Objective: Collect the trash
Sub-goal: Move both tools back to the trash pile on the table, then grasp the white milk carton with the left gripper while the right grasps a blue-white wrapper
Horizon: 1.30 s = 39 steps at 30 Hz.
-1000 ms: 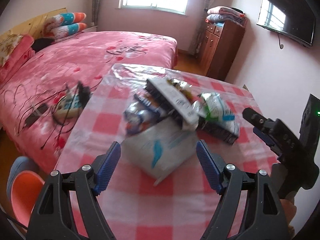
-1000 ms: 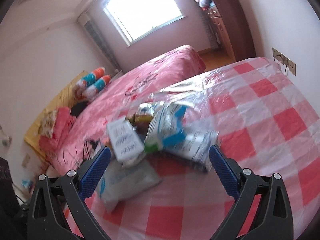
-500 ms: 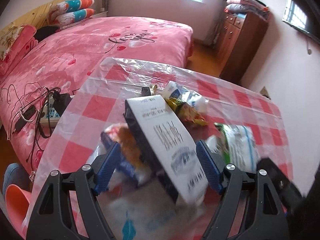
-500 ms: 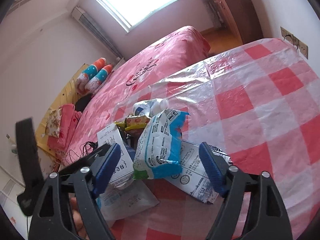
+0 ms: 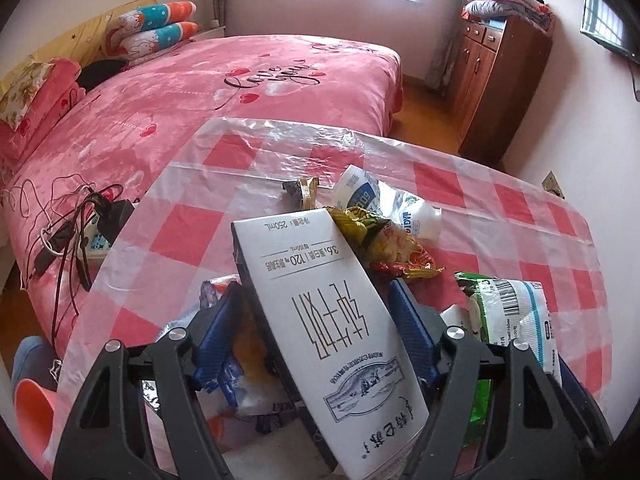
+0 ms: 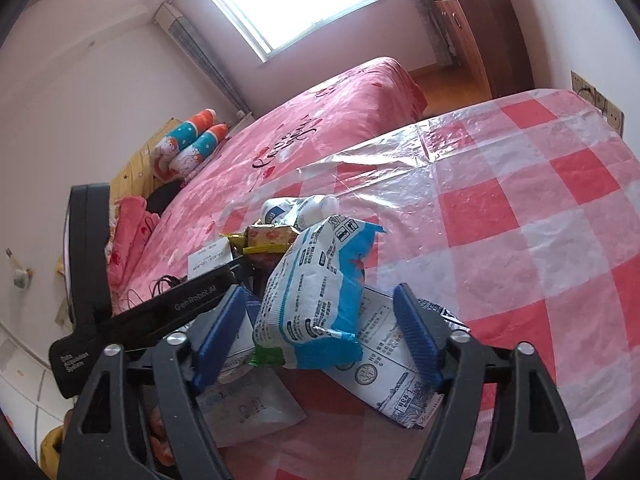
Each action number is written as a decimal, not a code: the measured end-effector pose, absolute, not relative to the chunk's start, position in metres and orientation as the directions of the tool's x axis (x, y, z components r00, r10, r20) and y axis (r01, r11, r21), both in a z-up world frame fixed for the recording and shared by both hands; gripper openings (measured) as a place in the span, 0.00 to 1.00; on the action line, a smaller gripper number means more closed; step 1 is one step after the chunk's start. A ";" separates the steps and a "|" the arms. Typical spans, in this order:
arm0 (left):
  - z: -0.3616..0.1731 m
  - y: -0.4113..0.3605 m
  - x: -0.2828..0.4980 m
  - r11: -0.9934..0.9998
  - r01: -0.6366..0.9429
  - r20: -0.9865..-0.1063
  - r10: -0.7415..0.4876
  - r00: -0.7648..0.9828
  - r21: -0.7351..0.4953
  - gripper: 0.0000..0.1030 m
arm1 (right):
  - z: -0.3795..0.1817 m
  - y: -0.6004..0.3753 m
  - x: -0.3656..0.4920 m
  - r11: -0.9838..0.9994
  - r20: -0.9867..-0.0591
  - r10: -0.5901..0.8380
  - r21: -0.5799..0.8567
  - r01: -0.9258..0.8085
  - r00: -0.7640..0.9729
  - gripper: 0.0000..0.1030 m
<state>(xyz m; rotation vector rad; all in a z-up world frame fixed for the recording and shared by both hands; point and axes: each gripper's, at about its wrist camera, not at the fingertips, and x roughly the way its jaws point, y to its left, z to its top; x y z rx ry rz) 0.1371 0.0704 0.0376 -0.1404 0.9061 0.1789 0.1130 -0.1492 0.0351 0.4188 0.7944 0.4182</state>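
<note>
The left gripper [image 5: 316,312], open, straddles the white carton [image 5: 320,312], whose long axis runs straight ahead between its fingers.

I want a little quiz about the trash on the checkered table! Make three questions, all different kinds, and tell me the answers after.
1. True or false: the white milk carton sits between the left gripper's blue fingers.
2. Which packet is between the right gripper's fingers? A) blue and white packet B) a green bottle C) a red cup
3. Fill in: the yellow snack wrapper lies on the ___ and white checkered tablecloth.

Key: 1 true; 2 A; 3 pink.
</note>
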 end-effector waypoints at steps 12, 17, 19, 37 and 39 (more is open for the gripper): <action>0.038 0.063 0.119 0.984 -0.170 -0.775 0.069 0.628 -0.050 0.54 | 0.035 -0.141 0.107 0.872 -0.613 0.473 0.430 -0.236 0.633 0.42; 0.042 0.065 0.107 0.987 -0.143 -0.771 0.032 0.635 -0.077 0.54 | 0.035 -0.145 0.103 0.857 -0.595 0.497 0.451 -0.249 0.632 0.41; 0.041 0.066 0.103 0.987 -0.138 -0.770 0.023 0.638 -0.084 0.54 | 0.036 -0.147 0.101 0.851 -0.589 0.505 0.459 -0.254 0.630 0.41; 0.067 0.097 0.032 0.967 -0.086 -0.710 -0.114 0.695 -0.240 0.54 | 0.033 -0.153 0.082 0.744 -0.498 0.640 0.592 -0.310 0.585 0.37; 0.069 0.103 0.023 0.964 -0.084 -0.703 -0.123 0.700 -0.252 0.54 | 0.032 -0.152 0.078 0.731 -0.491 0.654 0.607 -0.313 0.576 0.37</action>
